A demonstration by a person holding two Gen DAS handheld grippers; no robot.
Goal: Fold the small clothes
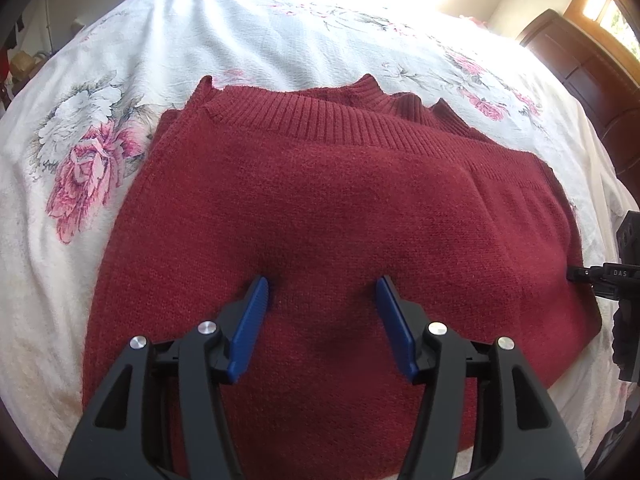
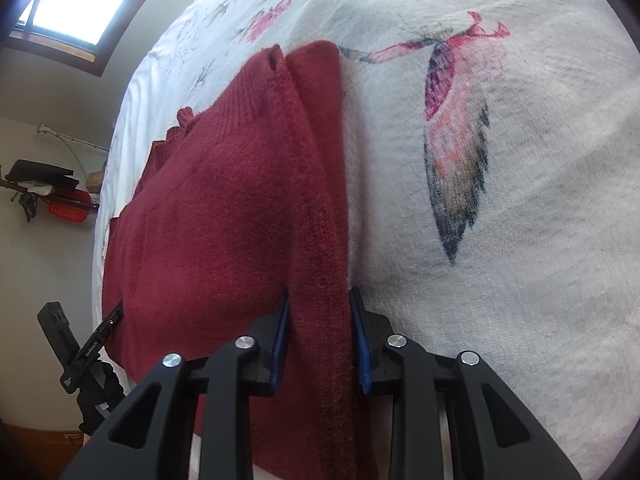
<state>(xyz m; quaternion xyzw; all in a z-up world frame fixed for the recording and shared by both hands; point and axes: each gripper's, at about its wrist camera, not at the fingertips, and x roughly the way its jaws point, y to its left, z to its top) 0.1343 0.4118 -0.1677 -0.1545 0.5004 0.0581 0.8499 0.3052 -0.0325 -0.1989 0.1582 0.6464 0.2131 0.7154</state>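
Note:
A dark red knit sweater [image 1: 320, 208] lies folded on a floral bedspread [image 1: 120, 60], its ribbed hem toward the far side. My left gripper [image 1: 323, 294] is open, its blue pads [image 1: 256, 304] wide apart with the tips resting on the sweater's top layer. In the right wrist view the sweater [image 2: 224, 208] fills the left half. My right gripper [image 2: 319, 320] is at its thick folded side edge, with one blue pad on top and the other against the bedspread [image 2: 520, 280], shut on that edge. The right gripper's body [image 1: 624, 276] shows at the right edge of the left wrist view.
A dark wooden headboard [image 1: 580, 60] stands at the bed's far right below a window. The left gripper's body [image 2: 88, 348] and a black-gloved hand [image 2: 96, 396] show low on the left. A wall shelf with clutter [image 2: 44, 192] hangs past the bed's edge.

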